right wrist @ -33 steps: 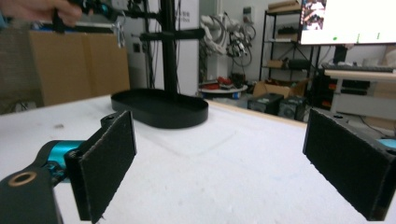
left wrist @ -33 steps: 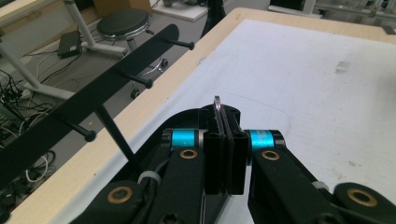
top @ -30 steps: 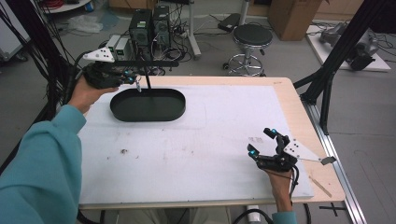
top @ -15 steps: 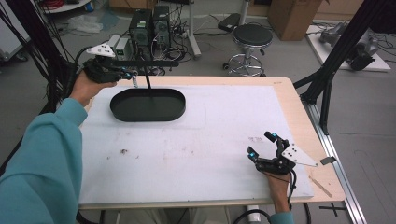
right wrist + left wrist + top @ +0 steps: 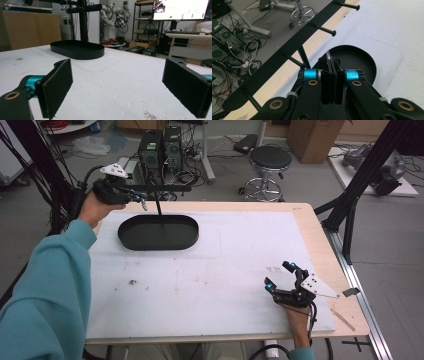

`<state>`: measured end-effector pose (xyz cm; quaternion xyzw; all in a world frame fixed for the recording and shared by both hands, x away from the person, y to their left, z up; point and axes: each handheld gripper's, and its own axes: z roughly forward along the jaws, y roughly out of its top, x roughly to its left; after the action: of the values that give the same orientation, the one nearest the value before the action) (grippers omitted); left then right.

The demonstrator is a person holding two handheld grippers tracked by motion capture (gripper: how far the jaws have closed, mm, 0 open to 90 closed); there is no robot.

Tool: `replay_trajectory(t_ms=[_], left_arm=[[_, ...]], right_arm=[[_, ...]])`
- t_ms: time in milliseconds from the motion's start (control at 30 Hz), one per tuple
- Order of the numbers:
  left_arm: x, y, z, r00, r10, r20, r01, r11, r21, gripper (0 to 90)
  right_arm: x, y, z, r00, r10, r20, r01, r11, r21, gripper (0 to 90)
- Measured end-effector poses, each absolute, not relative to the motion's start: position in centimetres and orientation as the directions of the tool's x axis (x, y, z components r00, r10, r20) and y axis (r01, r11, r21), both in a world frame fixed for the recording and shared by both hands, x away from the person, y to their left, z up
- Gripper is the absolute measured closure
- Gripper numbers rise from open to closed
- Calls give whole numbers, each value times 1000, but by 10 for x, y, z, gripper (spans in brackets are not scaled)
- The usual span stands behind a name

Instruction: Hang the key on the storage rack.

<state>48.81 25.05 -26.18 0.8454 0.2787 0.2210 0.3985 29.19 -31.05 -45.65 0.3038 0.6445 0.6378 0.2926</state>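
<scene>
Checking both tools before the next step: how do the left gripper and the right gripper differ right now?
The left gripper is held up by the black stand, fingers shut; the right gripper sits low over the white table, fingers wide open with nothing between. Both have teal joints.

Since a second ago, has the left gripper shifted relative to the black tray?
Yes. In the high view the left gripper has drifted left and toward the table's far edge, away from the black tray, which stays put.

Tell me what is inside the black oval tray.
The black oval tray holds only the upright post of the black stand, rising from its floor; the rest of the floor looks bare. In the left gripper view, the shut left claw covers part of the tray.
</scene>
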Motion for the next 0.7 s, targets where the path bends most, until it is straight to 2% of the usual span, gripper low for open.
replay_trajectory(t_ms=[700], left_arm=[[503,255,-272,712,687,145,325,-506,799,882]], right_arm=[[291,-309,-456,-650,760,0,15,13,1000,88]])
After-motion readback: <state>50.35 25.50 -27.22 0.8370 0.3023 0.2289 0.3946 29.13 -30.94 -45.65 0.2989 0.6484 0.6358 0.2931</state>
